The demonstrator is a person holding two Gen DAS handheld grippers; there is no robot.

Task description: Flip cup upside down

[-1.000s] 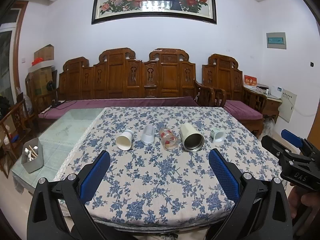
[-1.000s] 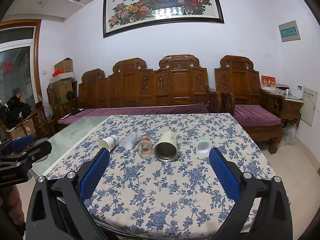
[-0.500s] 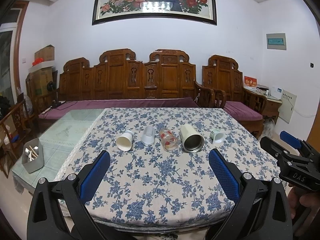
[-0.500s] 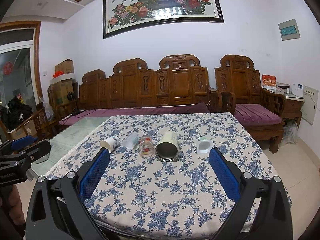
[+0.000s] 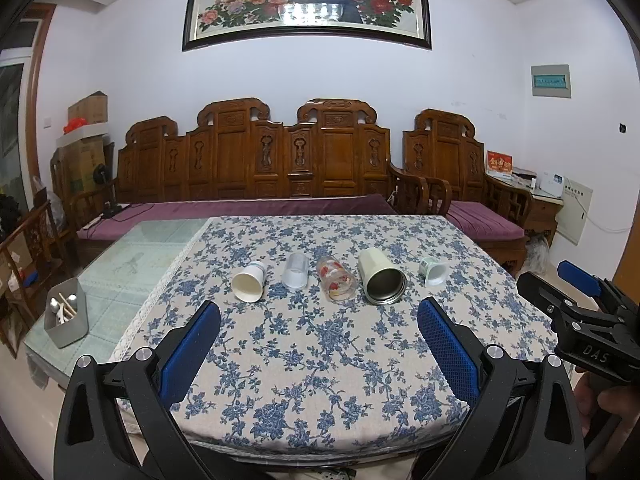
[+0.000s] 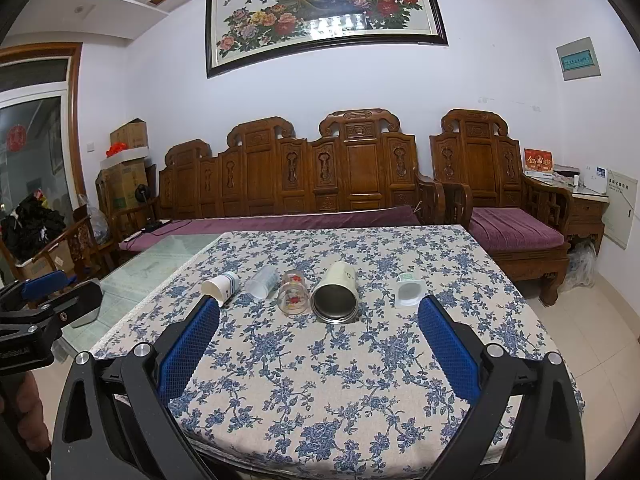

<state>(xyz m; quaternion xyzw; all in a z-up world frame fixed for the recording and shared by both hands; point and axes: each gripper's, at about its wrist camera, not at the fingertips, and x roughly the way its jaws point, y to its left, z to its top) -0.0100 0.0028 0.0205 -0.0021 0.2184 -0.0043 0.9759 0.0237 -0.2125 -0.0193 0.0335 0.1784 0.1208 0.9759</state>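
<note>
Several cups lie on their sides in a row on the flowered tablecloth (image 5: 320, 360): a white paper cup (image 5: 250, 282), a clear plastic cup (image 5: 295, 271), a glass with red print (image 5: 335, 284), a cream metal tumbler (image 5: 381, 277) and a small white cup (image 5: 433, 272). The same row shows in the right wrist view, with the tumbler (image 6: 336, 294) in the middle. My left gripper (image 5: 319, 314) is open and empty, short of the row. My right gripper (image 6: 319, 314) is open and empty, also short of the row.
A bare glass table top (image 5: 120, 264) lies left of the cloth, with a grey holder of utensils (image 5: 66, 316) on it. A carved wooden sofa (image 5: 280, 168) stands behind the table. The right gripper also shows at the right edge of the left wrist view (image 5: 580, 312).
Both grippers have shifted only slightly; the view has barely changed. The cups have not moved.
</note>
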